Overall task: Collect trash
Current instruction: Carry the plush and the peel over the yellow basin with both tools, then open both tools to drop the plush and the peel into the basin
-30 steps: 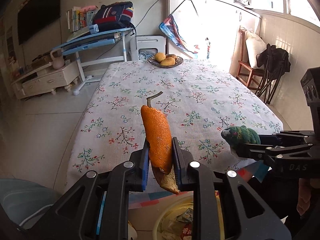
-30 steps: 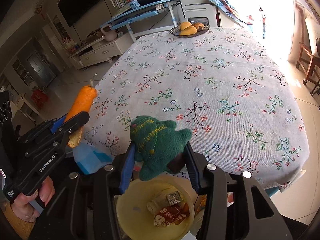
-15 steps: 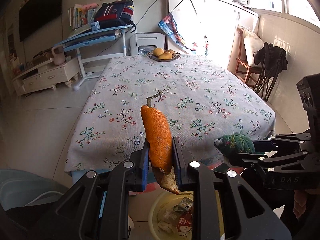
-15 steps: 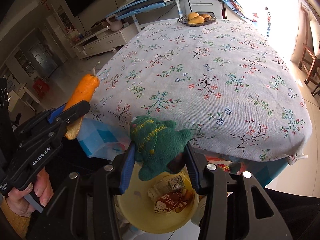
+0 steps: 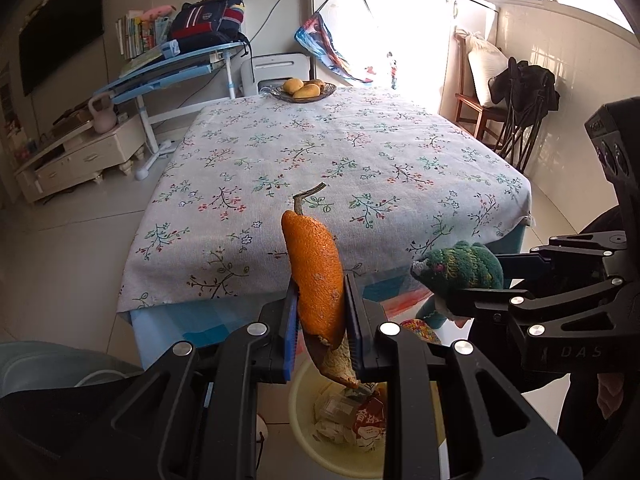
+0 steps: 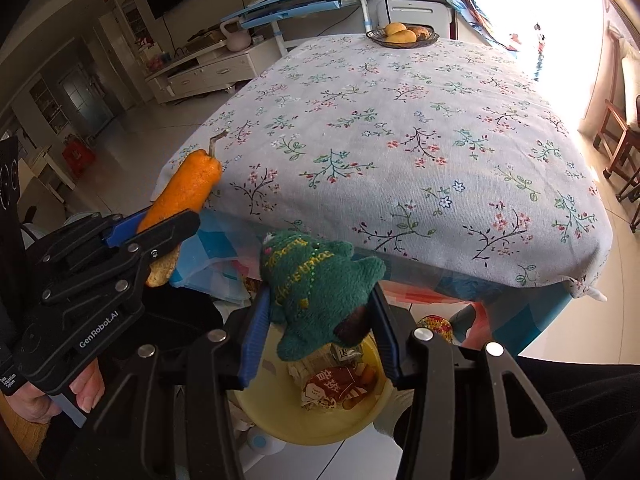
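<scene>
My left gripper (image 5: 321, 300) is shut on a long orange peel (image 5: 314, 276) with a dry stem on top; it also shows at the left of the right wrist view, orange peel (image 6: 182, 192). My right gripper (image 6: 318, 304) is shut on a green knitted plush toy (image 6: 316, 280), seen from the side as the plush toy (image 5: 460, 270) in the left wrist view. Both grippers hang off the table's near edge, above a yellow bin (image 6: 276, 408) on the floor that holds wrappers and paper scraps. The yellow bin (image 5: 308, 424) lies just below the peel.
The floral tablecloth table (image 6: 400, 140) carries a bowl of fruit (image 6: 402, 34) at its far end. A blue desk with a backpack (image 5: 208, 18), a low white cabinet (image 5: 80, 156) and chairs (image 5: 516, 100) stand around it. A person's hand (image 6: 86, 396) grips the left tool.
Both grippers have drawn back off the table's near edge and sunk a little, still holding the peel and the toy. The yellow bin now shows more fully beneath them.
</scene>
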Motion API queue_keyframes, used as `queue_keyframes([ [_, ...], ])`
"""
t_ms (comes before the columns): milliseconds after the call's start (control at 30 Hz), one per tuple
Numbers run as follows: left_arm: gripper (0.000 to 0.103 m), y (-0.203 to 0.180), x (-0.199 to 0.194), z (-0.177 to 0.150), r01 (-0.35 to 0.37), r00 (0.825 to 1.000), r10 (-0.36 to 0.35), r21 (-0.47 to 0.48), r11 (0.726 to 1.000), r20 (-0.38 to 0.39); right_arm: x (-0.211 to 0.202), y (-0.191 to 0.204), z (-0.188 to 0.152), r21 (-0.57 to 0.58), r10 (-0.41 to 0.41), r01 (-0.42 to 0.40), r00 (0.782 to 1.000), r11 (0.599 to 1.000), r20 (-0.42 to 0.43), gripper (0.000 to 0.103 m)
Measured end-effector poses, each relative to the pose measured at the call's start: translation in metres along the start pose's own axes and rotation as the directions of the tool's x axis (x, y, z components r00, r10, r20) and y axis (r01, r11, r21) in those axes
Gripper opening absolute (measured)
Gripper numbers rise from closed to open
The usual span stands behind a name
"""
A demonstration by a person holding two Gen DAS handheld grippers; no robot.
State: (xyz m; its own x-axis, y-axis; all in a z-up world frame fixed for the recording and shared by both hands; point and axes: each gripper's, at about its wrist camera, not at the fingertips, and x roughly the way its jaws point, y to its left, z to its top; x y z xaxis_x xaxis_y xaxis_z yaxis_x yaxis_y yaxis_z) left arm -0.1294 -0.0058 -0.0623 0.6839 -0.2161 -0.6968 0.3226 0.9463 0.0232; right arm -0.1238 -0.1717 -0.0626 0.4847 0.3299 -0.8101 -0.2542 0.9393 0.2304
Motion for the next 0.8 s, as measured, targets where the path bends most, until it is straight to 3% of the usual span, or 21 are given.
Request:
queue_keyframes([
  [800, 0.020, -0.019, -0.001, -0.033, 0.058, 0.994, -0.049, 0.087, 0.994, -0.099, 0.005, 0.015, -0.022, -0.097, -0.080, 0.074, 0.995, 0.993, -0.061, 0.048],
])
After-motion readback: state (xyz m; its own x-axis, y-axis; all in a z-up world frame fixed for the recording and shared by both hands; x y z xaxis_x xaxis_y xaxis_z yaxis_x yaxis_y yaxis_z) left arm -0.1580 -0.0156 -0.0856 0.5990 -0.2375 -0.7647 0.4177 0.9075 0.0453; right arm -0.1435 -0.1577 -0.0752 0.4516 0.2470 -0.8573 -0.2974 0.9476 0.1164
